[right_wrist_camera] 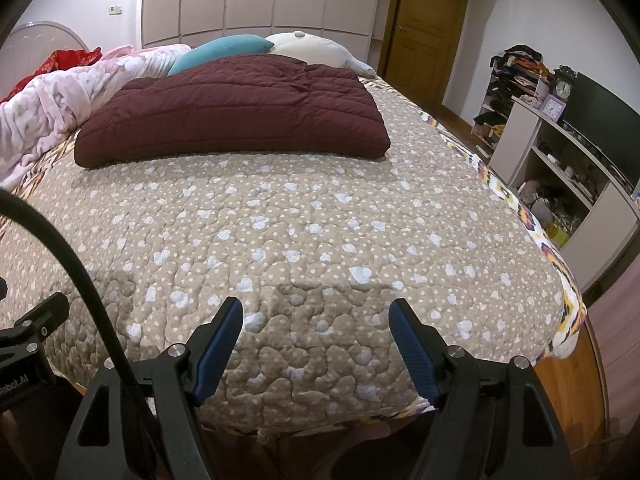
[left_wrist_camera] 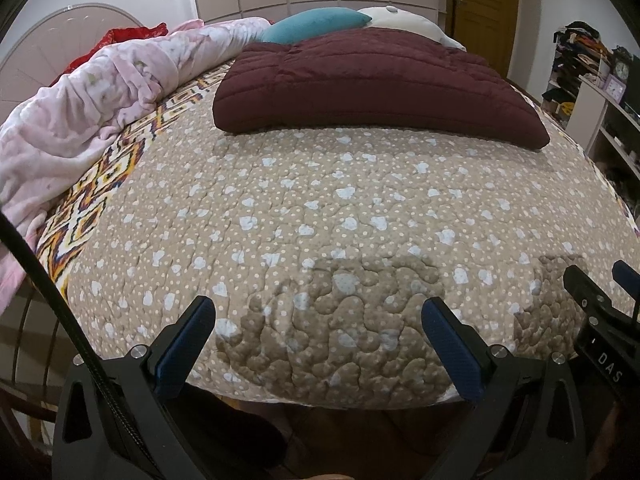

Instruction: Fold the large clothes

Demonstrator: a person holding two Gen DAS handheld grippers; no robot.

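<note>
A maroon quilted jacket (left_wrist_camera: 372, 84) lies folded into a thick rectangle on the far half of the bed; it also shows in the right wrist view (right_wrist_camera: 236, 114). My left gripper (left_wrist_camera: 318, 312) is open and empty, hovering over the near edge of the bed, well short of the jacket. My right gripper (right_wrist_camera: 316, 312) is open and empty too, beside it at the same near edge. The right gripper's body shows at the right edge of the left wrist view (left_wrist_camera: 600, 312).
The bed has a brown dotted quilt (left_wrist_camera: 320, 216). A pink blanket (left_wrist_camera: 100, 108) is heaped along the left side. A teal pillow (left_wrist_camera: 316, 24) and a white pillow (left_wrist_camera: 404, 20) lie behind the jacket. Shelves with clutter (right_wrist_camera: 560, 168) stand to the right.
</note>
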